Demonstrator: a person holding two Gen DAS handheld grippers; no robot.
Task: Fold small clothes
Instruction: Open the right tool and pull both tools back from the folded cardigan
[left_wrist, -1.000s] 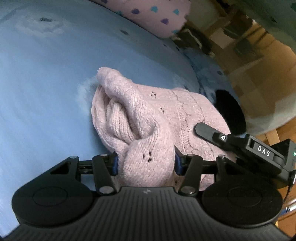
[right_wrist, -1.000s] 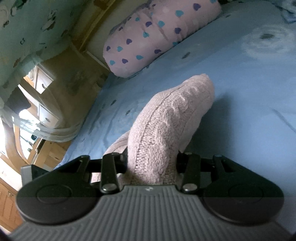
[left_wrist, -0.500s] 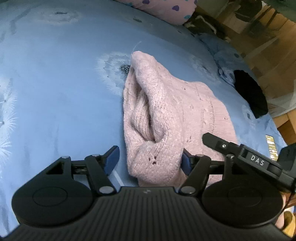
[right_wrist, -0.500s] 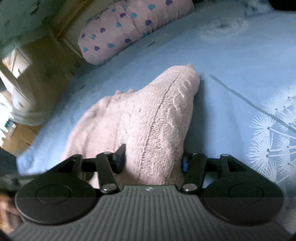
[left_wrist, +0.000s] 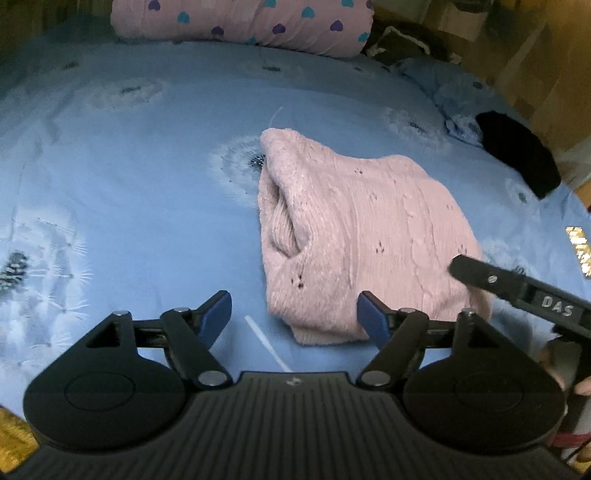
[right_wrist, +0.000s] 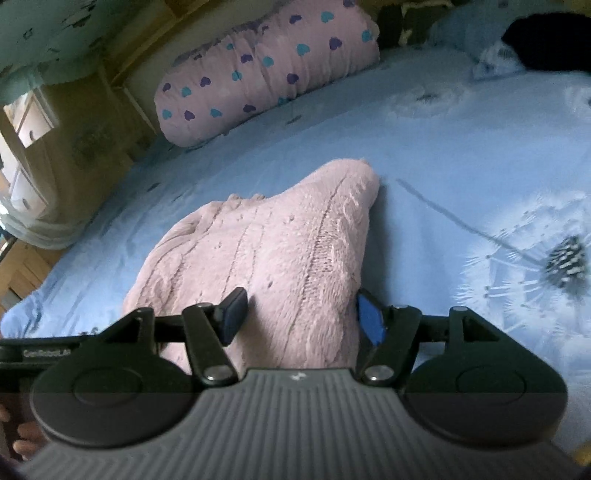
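Observation:
A pink knitted sweater (left_wrist: 362, 236) lies folded in a bundle on the blue bedsheet (left_wrist: 129, 192). My left gripper (left_wrist: 295, 317) is open and empty, just in front of the sweater's near edge. The right gripper's finger (left_wrist: 476, 273) shows at the sweater's right side in the left wrist view. In the right wrist view the sweater (right_wrist: 266, 251) lies flat between the jaws of my right gripper (right_wrist: 301, 314), which stand apart on either side of the cloth without pinching it.
A pink pillow with coloured hearts (left_wrist: 240, 18) lies at the head of the bed and shows in the right wrist view (right_wrist: 266, 70). A black garment (left_wrist: 517, 155) sits near the bed's right edge. Wooden furniture (right_wrist: 26, 122) stands beside the bed.
Both grippers have opened and let go of the sweater, which dropped flat onto the sheet. Both have drawn back from it; the left one's jaws spread wider.

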